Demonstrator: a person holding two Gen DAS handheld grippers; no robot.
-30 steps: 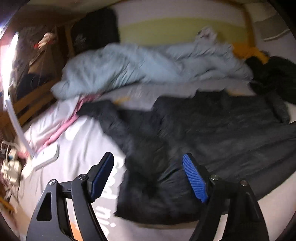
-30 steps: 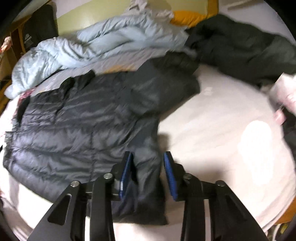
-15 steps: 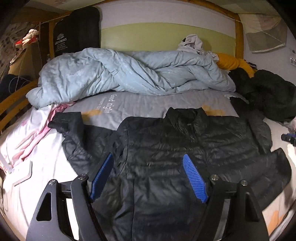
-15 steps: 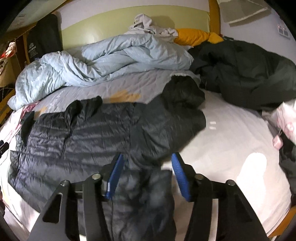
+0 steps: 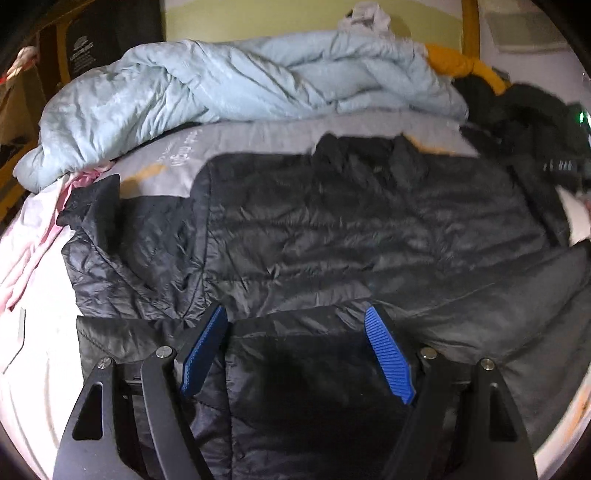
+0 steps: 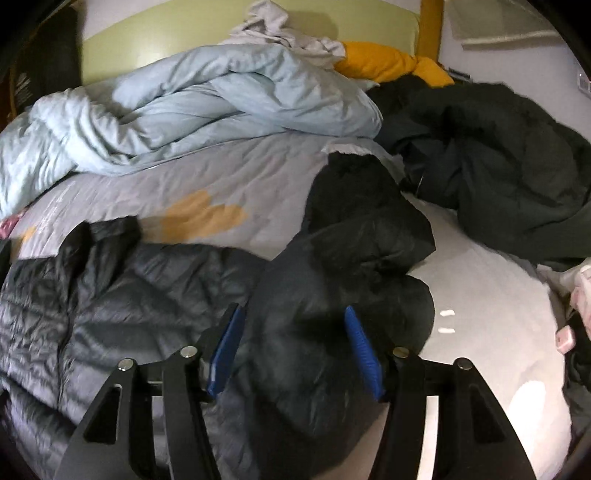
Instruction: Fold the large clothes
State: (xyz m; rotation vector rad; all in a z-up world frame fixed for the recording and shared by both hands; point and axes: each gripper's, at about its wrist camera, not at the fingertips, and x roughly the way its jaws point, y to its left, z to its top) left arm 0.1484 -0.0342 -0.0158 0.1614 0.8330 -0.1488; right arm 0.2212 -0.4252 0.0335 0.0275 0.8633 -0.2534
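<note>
A black quilted puffer jacket (image 5: 351,229) lies spread flat on the bed, collar toward the headboard. Its left sleeve (image 5: 122,243) is bent at the left side. In the right wrist view the jacket body (image 6: 110,302) is at the left and its right sleeve (image 6: 354,266) lies bunched and folded in the middle. My left gripper (image 5: 295,350) is open over the jacket's lower part. My right gripper (image 6: 293,350) is open with the bunched sleeve between and below its fingers, not clamped.
A crumpled light blue duvet (image 5: 229,92) lies along the headboard. A dark green coat (image 6: 498,158) is heaped at the right. An orange cloth (image 6: 388,62) and a white garment (image 6: 273,26) sit behind. Pink fabric (image 5: 33,236) lies at the left edge.
The right gripper, nearly closed around the sleeve one second ago, has opened wide. Both grippers have moved in closer over the jacket. The left gripper swung right from the sleeve side to the jacket's body.
</note>
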